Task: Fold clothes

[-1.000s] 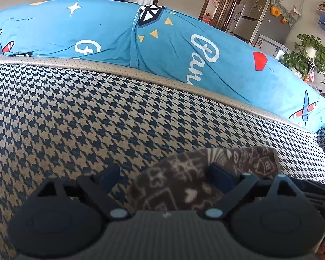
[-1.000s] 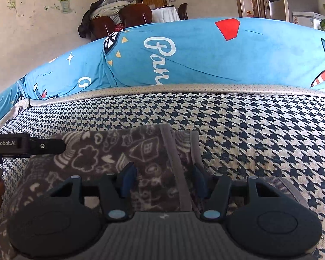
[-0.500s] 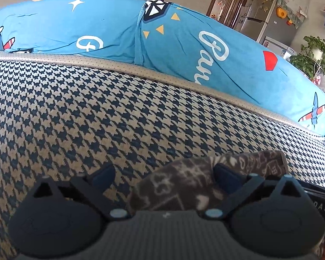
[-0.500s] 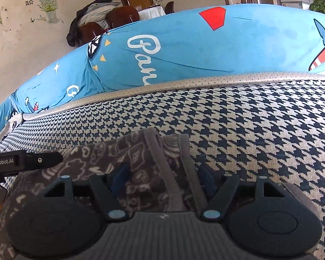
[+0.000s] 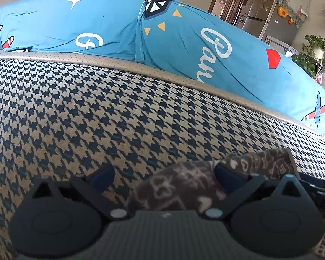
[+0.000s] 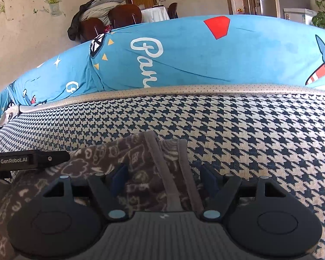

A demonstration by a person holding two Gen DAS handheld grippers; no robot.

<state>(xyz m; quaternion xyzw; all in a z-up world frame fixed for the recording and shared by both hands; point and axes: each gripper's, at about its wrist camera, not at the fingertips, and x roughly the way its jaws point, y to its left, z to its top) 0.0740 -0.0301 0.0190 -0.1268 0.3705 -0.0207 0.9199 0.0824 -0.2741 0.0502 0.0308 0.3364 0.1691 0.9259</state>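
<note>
A grey-brown garment [image 6: 140, 162] with white doodle print lies folded on the houndstooth sofa seat [image 6: 238, 134]. My right gripper [image 6: 163, 177] is open and straddles the garment's right end, where its grey hem bands run. One pad [image 6: 119, 176] sits over the cloth and the other stands beside the edge, neither pressing. In the left wrist view, the garment [image 5: 184, 184] lies low between the wide-open jaws of my left gripper [image 5: 163, 174], nearer the right finger. The left gripper's black body [image 6: 28, 160] shows at the left of the right wrist view.
A blue cushion [image 5: 184, 43] printed with planes and lettering runs along the back, behind beige piping [image 5: 140, 67]. Beyond it are chairs with a coat [image 6: 110, 15], a fridge [image 5: 268, 15] and a potted plant [image 5: 314, 56]. Houndstooth seat stretches left and right of the garment.
Both grippers' jaws have spread wider, and the right fingers have come off the garment's fold. The garment has stayed lying on the seat.
</note>
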